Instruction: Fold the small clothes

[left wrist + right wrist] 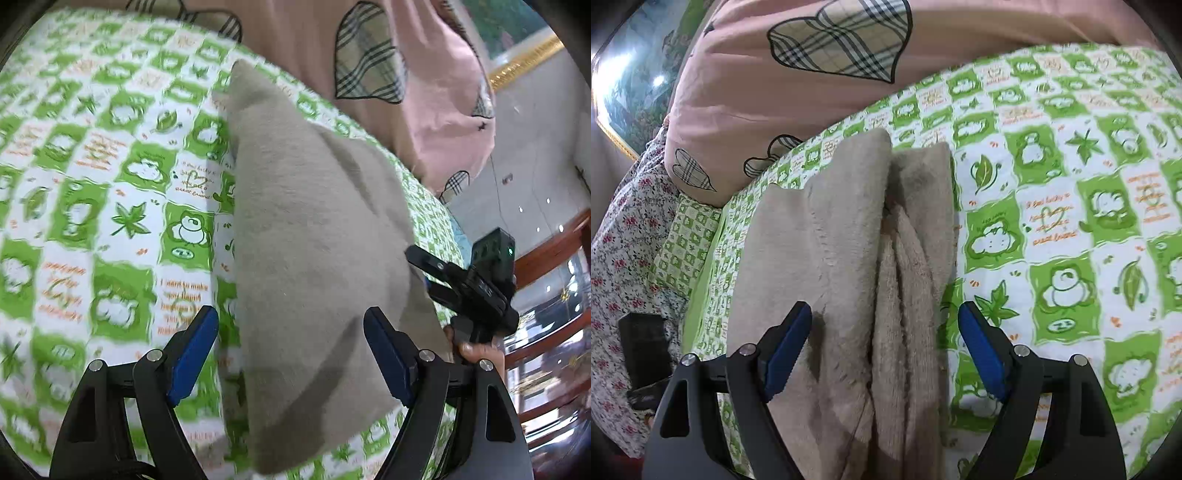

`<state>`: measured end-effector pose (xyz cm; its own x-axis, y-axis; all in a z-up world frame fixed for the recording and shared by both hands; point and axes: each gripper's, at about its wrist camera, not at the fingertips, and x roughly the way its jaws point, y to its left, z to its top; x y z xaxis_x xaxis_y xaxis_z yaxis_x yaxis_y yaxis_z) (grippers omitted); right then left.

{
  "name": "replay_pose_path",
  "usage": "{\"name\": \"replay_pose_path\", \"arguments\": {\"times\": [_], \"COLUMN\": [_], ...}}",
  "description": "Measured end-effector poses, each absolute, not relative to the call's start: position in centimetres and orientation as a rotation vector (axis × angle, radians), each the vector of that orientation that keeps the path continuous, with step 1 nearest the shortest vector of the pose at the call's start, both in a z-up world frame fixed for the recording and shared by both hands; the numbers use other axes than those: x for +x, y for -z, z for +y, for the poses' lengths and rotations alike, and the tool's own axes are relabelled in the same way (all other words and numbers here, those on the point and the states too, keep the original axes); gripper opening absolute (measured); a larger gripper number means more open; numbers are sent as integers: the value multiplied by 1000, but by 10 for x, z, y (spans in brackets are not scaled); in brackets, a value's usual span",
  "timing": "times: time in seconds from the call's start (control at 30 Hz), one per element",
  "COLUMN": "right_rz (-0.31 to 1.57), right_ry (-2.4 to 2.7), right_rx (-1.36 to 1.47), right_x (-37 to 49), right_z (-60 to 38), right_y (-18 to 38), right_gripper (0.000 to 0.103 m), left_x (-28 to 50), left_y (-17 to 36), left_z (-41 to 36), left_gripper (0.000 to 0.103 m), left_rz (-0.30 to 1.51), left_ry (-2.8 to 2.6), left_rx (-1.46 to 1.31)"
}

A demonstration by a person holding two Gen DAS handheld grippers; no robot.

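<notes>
A beige fleece garment (314, 236) lies folded lengthwise on the green-and-white printed bed sheet (110, 184). My left gripper (290, 312) hovers over its near end, open, with the blue pads (195, 350) wide apart and not touching the cloth. At the garment's right edge, the right gripper (424, 273) shows with a hand (476, 350) on its handle. In the right wrist view the garment (842, 258) shows stacked layers and a fold line down its middle. My right gripper (884, 306) stands open above it, pads clear of the fabric.
A pink quilt with plaid hearts (812, 74) is bunched at the far edge of the sheet (1071, 221). A floral cloth (620, 258) with a black object (642, 343) on it lies to the left. Wooden furniture (554, 251) stands at the right.
</notes>
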<state>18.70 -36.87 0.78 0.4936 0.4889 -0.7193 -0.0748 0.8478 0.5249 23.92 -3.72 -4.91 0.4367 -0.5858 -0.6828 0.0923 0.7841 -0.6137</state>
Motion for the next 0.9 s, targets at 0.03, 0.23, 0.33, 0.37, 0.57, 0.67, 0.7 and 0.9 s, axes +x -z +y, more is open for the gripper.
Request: {"name": "replay_pose_path", "arguments": {"times": [0.03, 0.23, 0.33, 0.37, 0.57, 0.67, 0.7, 0.9], "right_rz": [1008, 1030, 1048, 1056, 1005, 988, 985, 1002], "right_ry": [-360, -377, -406, -424, -427, -495, -515, -671], "right_rx": [466, 485, 492, 510, 489, 471, 469, 476], "right_x": [189, 195, 196, 196, 176, 157, 153, 124], "right_z": [-369, -369, -364, -362, -341, -309, -299, -218], "right_y": [-6, 2, 4, 6, -16, -28, -29, -19], "right_gripper": [82, 82, 63, 47, 34, 34, 34, 34], "left_x": [244, 279, 291, 293, 263, 229, 215, 140], "left_y": [52, 71, 74, 74, 44, 19, 12, -4], "left_z": [-38, -51, -62, -66, -55, -32, -18, 57], "left_gripper": [81, 83, 62, 60, 41, 41, 41, 41], "left_rz": [1048, 1070, 1055, 1059, 992, 938, 928, 924], "left_ry": [457, 496, 493, 491, 502, 482, 474, 390], "left_rx": [-553, -600, -568, -557, -517, -472, -468, -444]}}
